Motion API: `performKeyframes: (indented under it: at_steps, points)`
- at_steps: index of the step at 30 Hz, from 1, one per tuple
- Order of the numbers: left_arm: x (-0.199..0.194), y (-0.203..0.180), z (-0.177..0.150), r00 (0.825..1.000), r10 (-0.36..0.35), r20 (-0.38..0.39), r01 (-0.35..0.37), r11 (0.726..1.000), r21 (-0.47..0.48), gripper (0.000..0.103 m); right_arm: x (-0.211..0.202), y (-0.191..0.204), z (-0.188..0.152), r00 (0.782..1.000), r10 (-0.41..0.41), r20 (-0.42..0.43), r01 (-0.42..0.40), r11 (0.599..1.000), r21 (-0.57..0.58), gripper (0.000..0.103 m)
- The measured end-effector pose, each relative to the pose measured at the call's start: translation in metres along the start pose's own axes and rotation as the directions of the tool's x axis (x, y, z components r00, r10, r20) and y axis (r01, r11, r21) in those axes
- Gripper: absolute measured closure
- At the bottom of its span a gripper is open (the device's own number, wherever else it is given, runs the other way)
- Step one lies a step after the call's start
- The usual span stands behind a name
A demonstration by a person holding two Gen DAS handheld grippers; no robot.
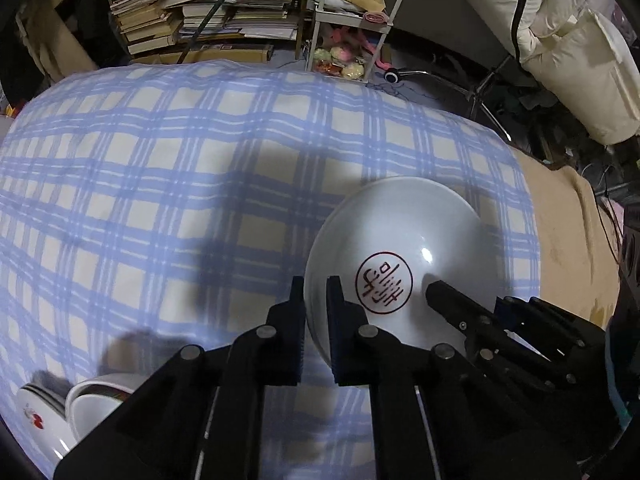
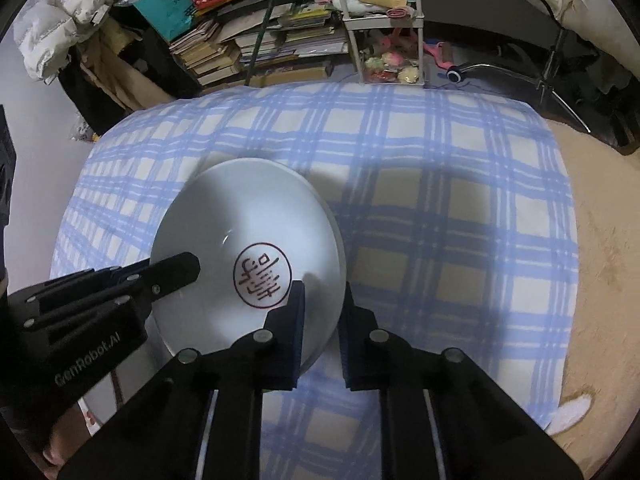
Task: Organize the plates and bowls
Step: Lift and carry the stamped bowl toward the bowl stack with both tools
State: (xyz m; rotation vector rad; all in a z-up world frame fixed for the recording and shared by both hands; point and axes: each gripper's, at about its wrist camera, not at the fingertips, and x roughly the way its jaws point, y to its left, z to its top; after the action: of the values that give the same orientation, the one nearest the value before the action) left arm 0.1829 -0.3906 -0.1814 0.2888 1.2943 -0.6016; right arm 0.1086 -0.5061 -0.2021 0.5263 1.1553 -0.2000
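A white bowl (image 1: 404, 236) with a red round mark inside is held above the blue checked cloth (image 1: 160, 168). My left gripper (image 1: 316, 304) is shut on its left rim. My right gripper (image 2: 324, 304) is shut on its right rim (image 2: 338, 264). The bowl also shows in the right wrist view (image 2: 240, 216). Each gripper shows in the other's view, the right one (image 1: 472, 312) and the left one (image 2: 160, 276). A stack of plates and a bowl (image 1: 76, 404) sits at the lower left of the left wrist view, partly hidden by my gripper.
The cloth covers a table (image 2: 440, 200); a beige surface (image 2: 608, 260) lies to its right. Behind the table stand piles of books (image 1: 208, 16), a white shelf rack (image 1: 344, 20) and a metal stand (image 2: 552, 76).
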Motion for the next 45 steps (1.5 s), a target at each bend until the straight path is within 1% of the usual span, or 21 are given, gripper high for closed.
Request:
performKeyframes:
  at_steps: [4,10,12,15,18,22,24,27,29,31,35,37,39,41,45]
  points:
    - [-0.017,0.002,-0.002,1.0,0.018,0.014,-0.019,0.999,0.031,0.093,-0.012,0.014,-0.004,1.0,-0.004,0.013,0.004,0.999,-0.035,0.087]
    - [-0.057,0.023,-0.011,0.998,0.013,0.055,-0.013,1.0,0.012,0.093,-0.04,0.043,-0.009,0.999,0.018,0.045,-0.014,0.996,-0.083,0.087]
    - [-0.07,0.029,-0.016,0.998,0.012,0.066,-0.012,1.0,0.003,0.093,-0.05,0.057,-0.011,0.998,0.014,0.054,-0.008,0.994,-0.104,0.087]
    - [-0.092,0.041,-0.026,0.996,-0.01,0.09,0.012,1.0,-0.014,0.093,-0.063,0.075,-0.016,0.998,0.003,0.069,0.006,0.992,-0.129,0.087]
    - [-0.113,0.05,-0.038,0.993,0.0,0.122,0.003,1.0,-0.024,0.093,-0.071,0.089,-0.022,0.997,0.026,0.073,-0.017,0.992,-0.126,0.087]
    - [-0.131,0.067,-0.054,0.99,0.012,0.14,-0.005,0.999,-0.048,0.093,-0.079,0.108,-0.036,0.996,0.055,0.069,-0.046,0.992,-0.116,0.087]
    - [-0.136,0.076,-0.065,0.99,0.019,0.141,-0.012,0.999,-0.052,0.093,-0.082,0.119,-0.045,0.995,0.068,0.066,-0.06,0.992,-0.111,0.087]
    - [-0.142,0.087,-0.085,0.989,0.017,0.149,-0.012,0.999,-0.039,0.093,-0.081,0.134,-0.058,0.996,0.059,0.066,-0.051,0.992,-0.119,0.087]
    - [-0.145,0.09,-0.097,0.985,0.038,0.166,-0.035,0.999,-0.019,0.093,-0.08,0.142,-0.066,0.997,0.058,0.059,-0.05,0.991,-0.122,0.087]
    - [-0.147,0.094,-0.106,0.983,0.046,0.178,-0.044,0.999,-0.019,0.093,-0.079,0.149,-0.072,0.997,0.058,0.056,-0.051,0.991,-0.125,0.087]
    - [-0.147,0.109,-0.121,0.977,0.029,0.21,-0.026,0.999,-0.021,0.093,-0.075,0.162,-0.083,0.997,0.049,0.061,-0.04,0.989,-0.142,0.087]
    - [-0.143,0.118,-0.128,0.974,0.014,0.224,-0.007,0.999,-0.033,0.093,-0.069,0.167,-0.086,0.998,0.039,0.05,-0.031,0.987,-0.159,0.087]
    - [-0.135,0.128,-0.133,0.975,-0.011,0.22,0.025,0.998,-0.064,0.093,-0.062,0.171,-0.089,0.999,0.024,0.034,-0.018,0.984,-0.178,0.087]
    - [-0.128,0.134,-0.137,0.977,-0.023,0.213,0.042,0.995,-0.086,0.093,-0.056,0.172,-0.091,1.0,0.019,0.025,-0.014,0.983,-0.183,0.087]
    - [-0.118,0.137,-0.142,0.979,-0.004,0.205,0.023,0.996,-0.087,0.093,-0.044,0.173,-0.093,0.999,0.029,0.022,-0.024,0.983,-0.181,0.087]
